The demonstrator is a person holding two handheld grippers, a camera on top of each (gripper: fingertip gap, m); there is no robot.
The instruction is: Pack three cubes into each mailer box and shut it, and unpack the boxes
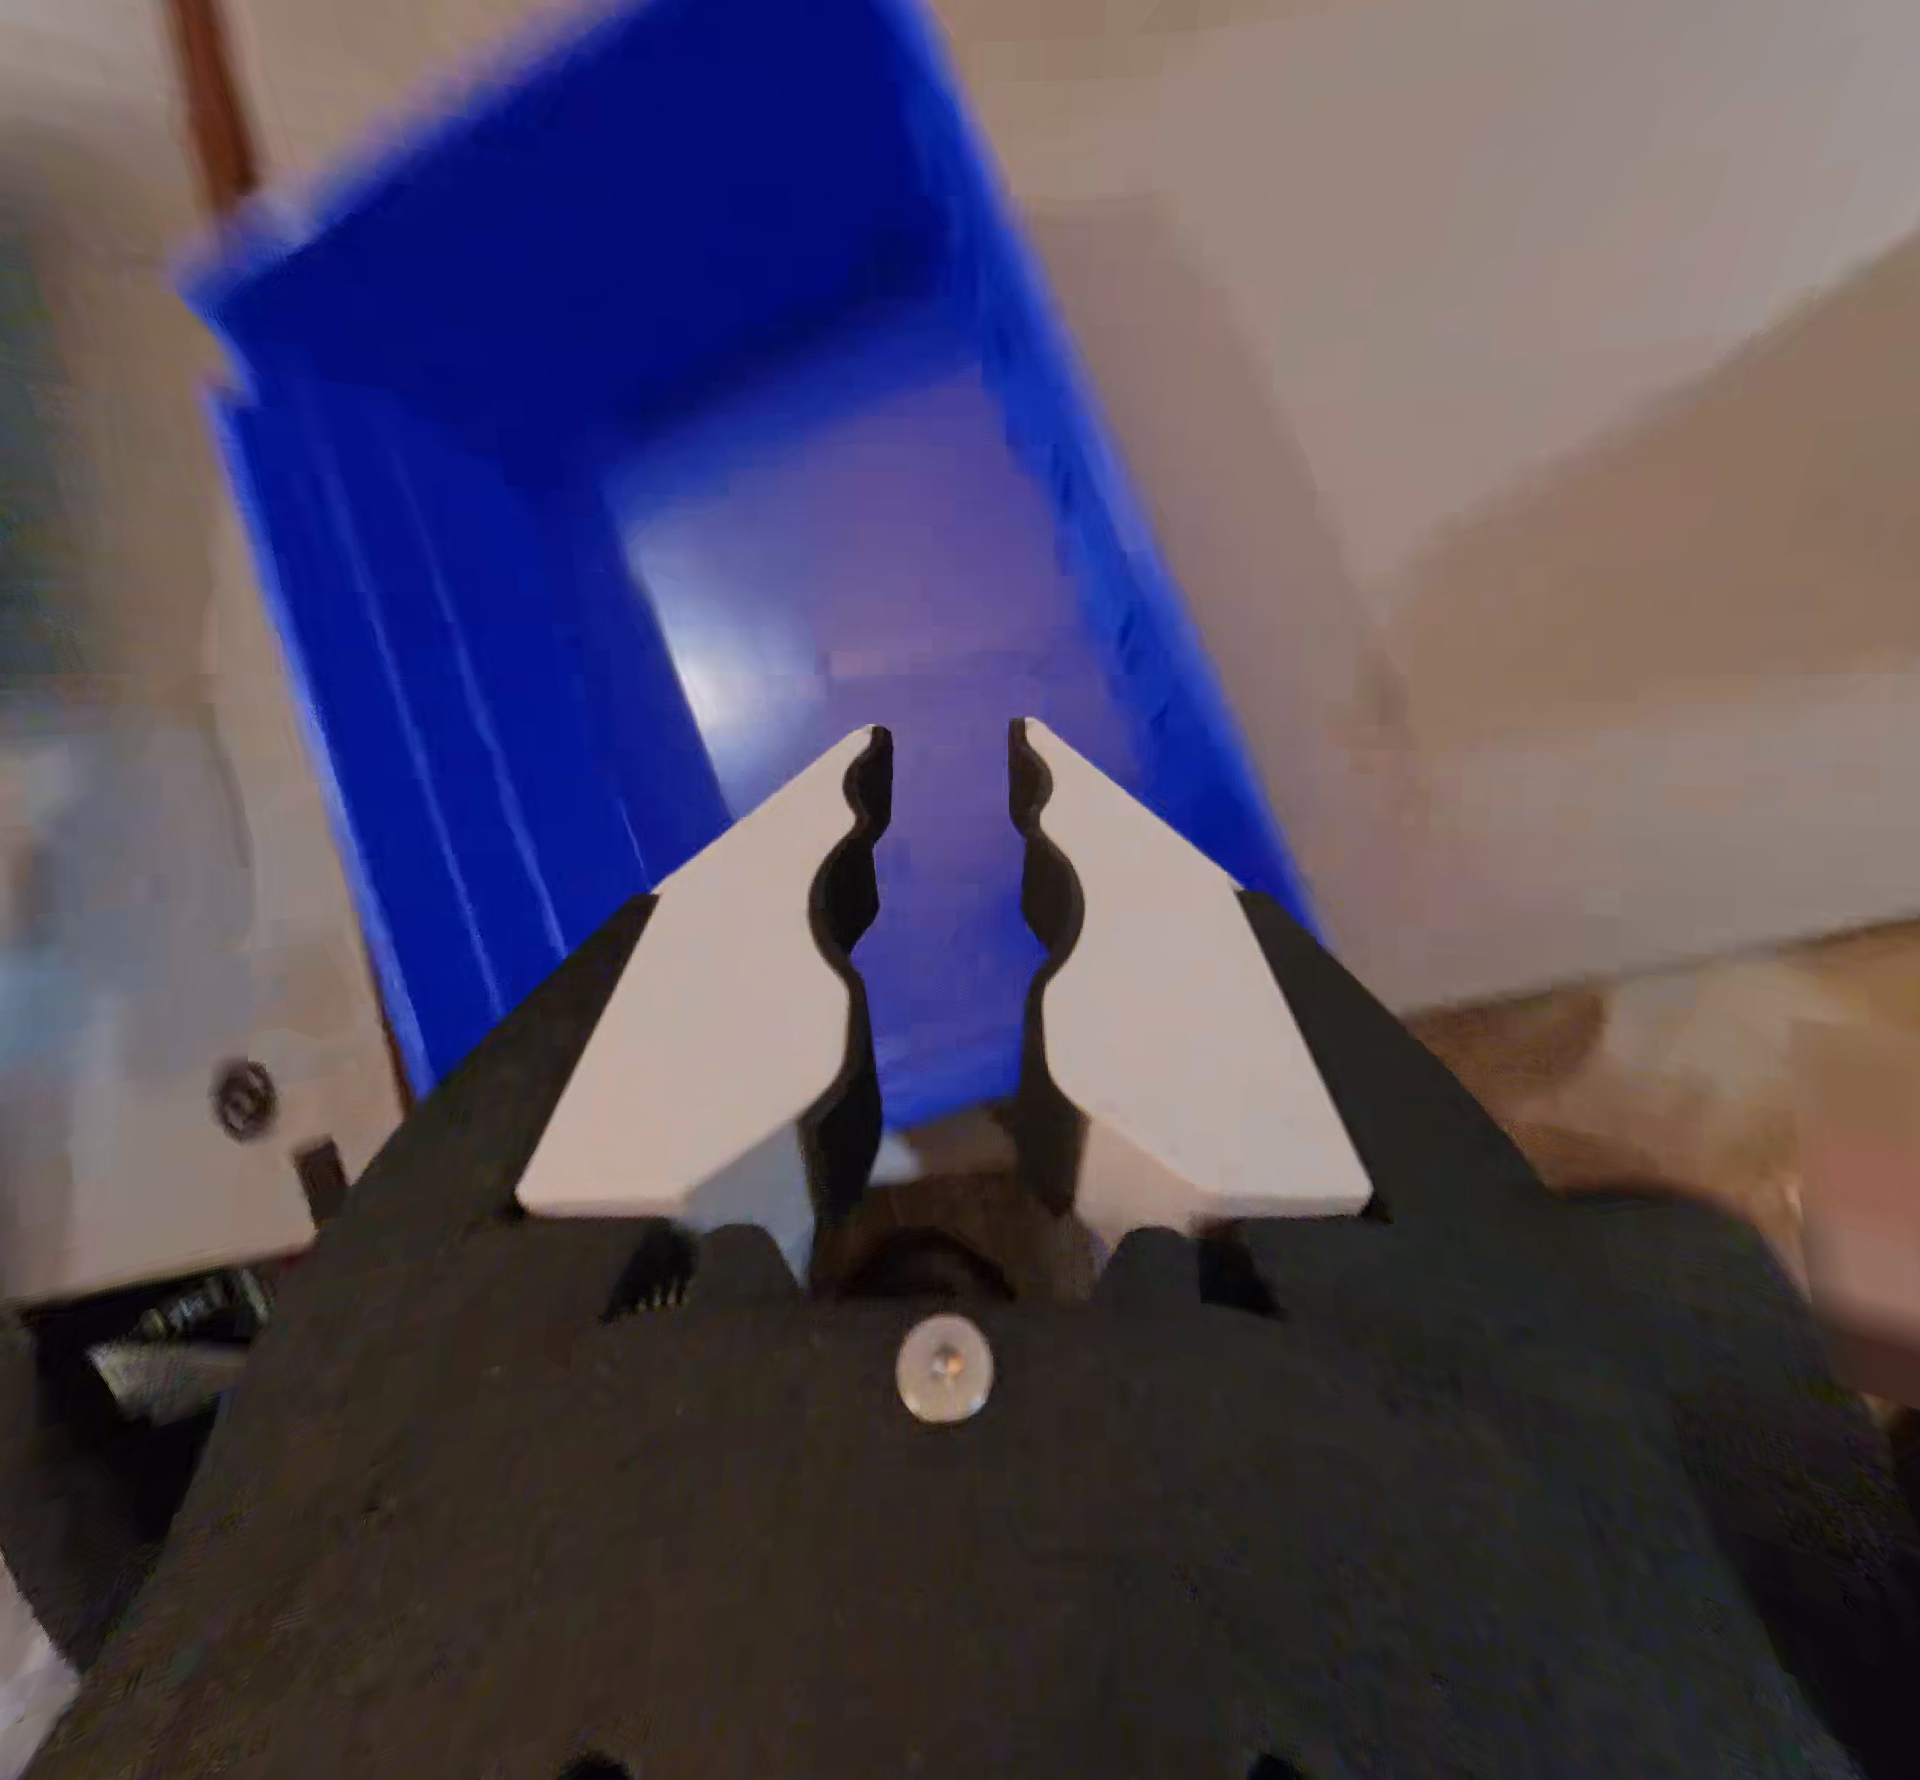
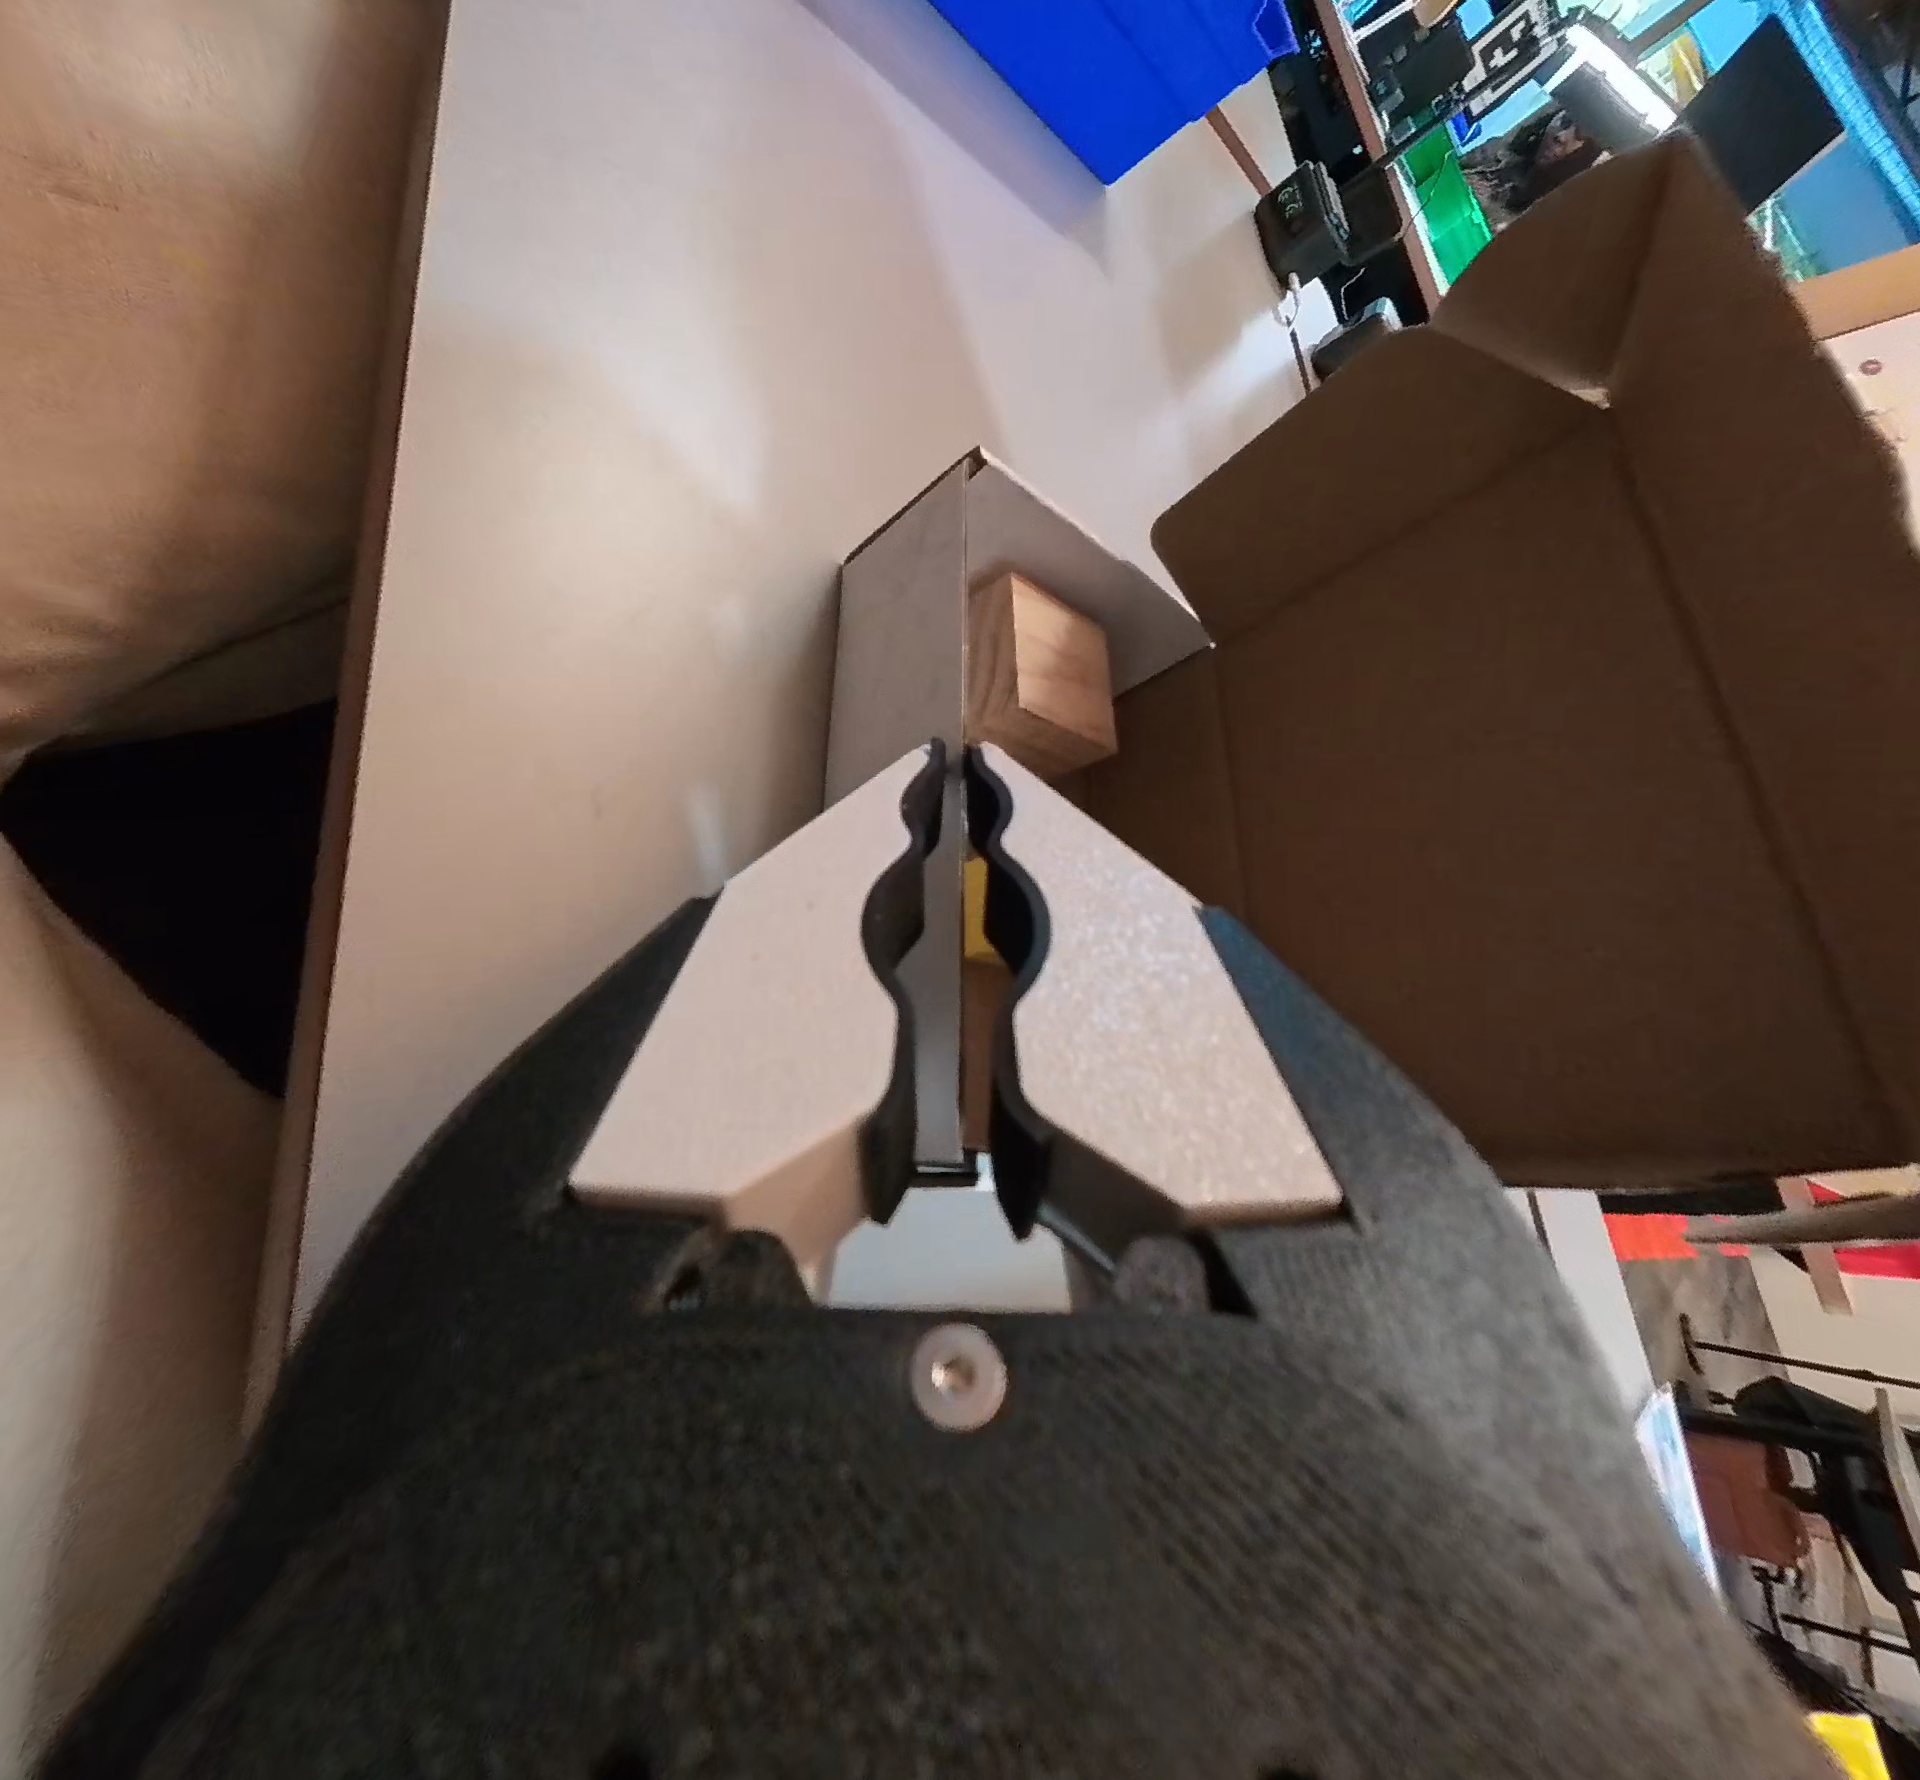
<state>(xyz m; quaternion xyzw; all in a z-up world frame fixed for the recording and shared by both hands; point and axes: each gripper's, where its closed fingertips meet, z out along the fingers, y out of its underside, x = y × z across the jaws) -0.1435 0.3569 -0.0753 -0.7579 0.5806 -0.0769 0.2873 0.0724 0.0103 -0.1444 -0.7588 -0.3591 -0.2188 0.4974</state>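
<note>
Right hand-held gripper point(image 2: 954, 756) pinching mailer box point(image 2: 902, 650) wall.

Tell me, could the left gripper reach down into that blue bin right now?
Probably yes. The left gripper is open and empty, aimed into the blue bin, which is open-topped with nothing visible inside to block it.

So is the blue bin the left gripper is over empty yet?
Empty as far as shown: the blue bin has a bare floor beyond the open left gripper; the near end is hidden.
</note>
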